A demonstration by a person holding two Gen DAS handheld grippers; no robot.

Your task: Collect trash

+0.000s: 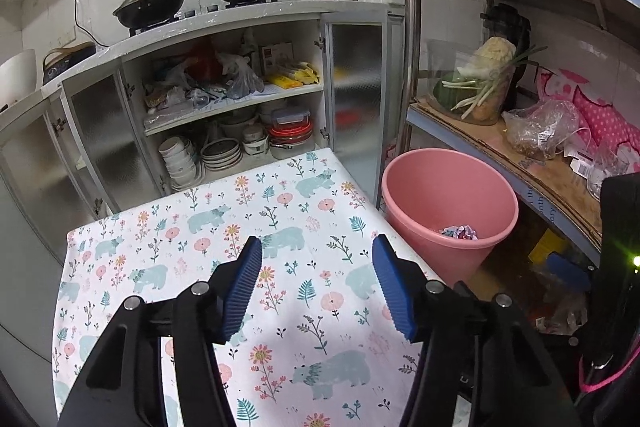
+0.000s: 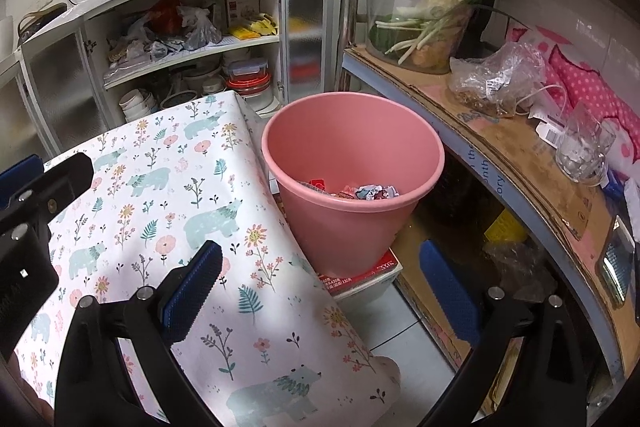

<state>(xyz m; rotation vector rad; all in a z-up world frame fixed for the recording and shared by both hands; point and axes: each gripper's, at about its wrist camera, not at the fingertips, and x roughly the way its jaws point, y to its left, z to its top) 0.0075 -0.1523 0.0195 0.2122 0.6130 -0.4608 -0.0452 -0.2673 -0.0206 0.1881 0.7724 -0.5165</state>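
Note:
A pink bin (image 1: 448, 203) (image 2: 352, 163) stands beside the right edge of a small table (image 1: 208, 227) (image 2: 160, 187) covered with a bear-and-flower cloth. Crumpled wrappers and paper (image 2: 356, 191) (image 1: 460, 231) lie in its bottom. My left gripper (image 1: 318, 255) hovers over the cloth, open, with nothing between its blue pads. My right gripper (image 2: 320, 259) is open too, held over the table's right edge near the bin, and holds nothing. The left gripper's body (image 2: 36, 195) shows at the left edge of the right wrist view.
An open cabinet (image 1: 240, 115) with bowls and containers stands behind the table, woks (image 1: 148, 5) on the stove above. A metal rack (image 2: 500, 147) at right holds vegetables, plastic bags and a glass mug (image 2: 584, 147). The bin rests on a red-and-white box (image 2: 360, 277).

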